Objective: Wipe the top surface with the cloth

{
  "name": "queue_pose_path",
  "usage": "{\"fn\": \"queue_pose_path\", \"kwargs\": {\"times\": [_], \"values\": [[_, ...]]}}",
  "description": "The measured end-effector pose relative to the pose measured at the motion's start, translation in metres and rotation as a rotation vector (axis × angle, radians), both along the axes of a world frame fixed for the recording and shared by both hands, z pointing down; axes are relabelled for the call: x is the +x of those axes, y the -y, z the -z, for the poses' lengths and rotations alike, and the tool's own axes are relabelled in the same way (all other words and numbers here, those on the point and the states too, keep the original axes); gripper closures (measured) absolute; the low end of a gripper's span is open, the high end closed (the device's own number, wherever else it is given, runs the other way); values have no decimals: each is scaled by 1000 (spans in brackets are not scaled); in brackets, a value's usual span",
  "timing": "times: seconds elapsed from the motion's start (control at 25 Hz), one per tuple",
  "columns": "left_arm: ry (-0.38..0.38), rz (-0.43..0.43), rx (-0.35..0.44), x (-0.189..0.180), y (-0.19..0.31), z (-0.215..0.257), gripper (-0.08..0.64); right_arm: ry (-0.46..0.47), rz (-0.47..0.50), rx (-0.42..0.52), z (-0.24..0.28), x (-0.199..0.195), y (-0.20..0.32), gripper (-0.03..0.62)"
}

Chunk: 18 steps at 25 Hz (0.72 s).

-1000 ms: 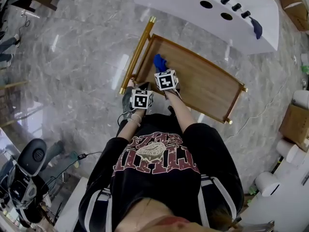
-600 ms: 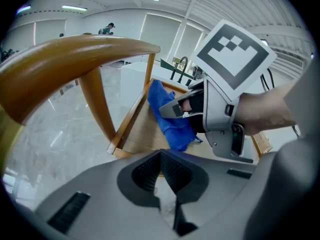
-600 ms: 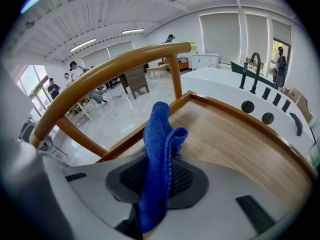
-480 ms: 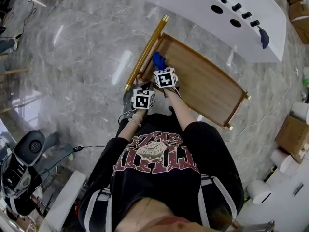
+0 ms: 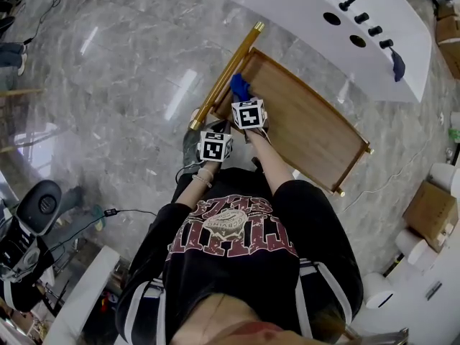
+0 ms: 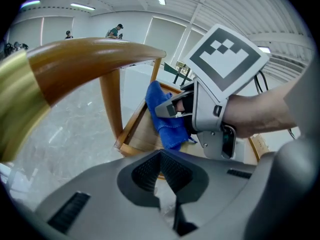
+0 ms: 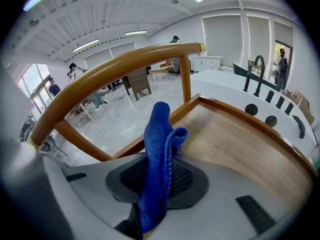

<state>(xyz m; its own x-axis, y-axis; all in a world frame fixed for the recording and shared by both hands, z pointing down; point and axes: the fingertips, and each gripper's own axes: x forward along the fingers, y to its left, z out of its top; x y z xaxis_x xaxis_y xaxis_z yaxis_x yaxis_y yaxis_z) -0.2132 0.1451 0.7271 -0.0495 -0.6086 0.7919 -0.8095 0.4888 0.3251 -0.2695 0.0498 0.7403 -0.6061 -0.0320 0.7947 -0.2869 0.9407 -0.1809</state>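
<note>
A wooden cart's tray top has a raised rim and a golden-brown handle bar along its left end. My right gripper is shut on a blue cloth over the tray's near left corner, close to the handle side. In the right gripper view the cloth stands up folded between the jaws, above the wood. My left gripper is beside the handle's near end with its jaws shut on nothing. Its own view shows the handle close overhead and the cloth ahead.
A white counter with a tap and round black holes lies beyond the cart, a dark cloth on its right end. A cardboard box and white rolls sit at right. A black chair and floor cables are at left.
The head camera has swung, so the cart sits further right in view. The right gripper with the cloth has edged slightly towards the handle-side rim. The left gripper has barely moved.
</note>
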Motion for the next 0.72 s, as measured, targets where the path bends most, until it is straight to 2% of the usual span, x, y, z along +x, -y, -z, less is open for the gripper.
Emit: {"fn": "queue_pose_path", "kwargs": {"times": [0.08, 0.2, 0.32, 0.44, 0.56, 0.72], "values": [[4, 12, 1, -3, -3, 2, 512, 21, -30, -37, 2, 2, 0, 503], [8, 31, 11, -7, -6, 5, 512, 99, -107, -120, 19, 6, -1, 503], [10, 49, -1, -8, -9, 6, 512, 180, -145, -256, 35, 4, -19, 503], [26, 60, -2, -6, -9, 10, 512, 202, -230, -370, 36, 6, -31, 503], [32, 61, 7, -6, -11, 13, 512, 166, -263, -366, 27, 9, -36, 503], [25, 80, 6, -9, -19, 11, 512, 102, -233, -308, 10, 9, -41, 503]]}}
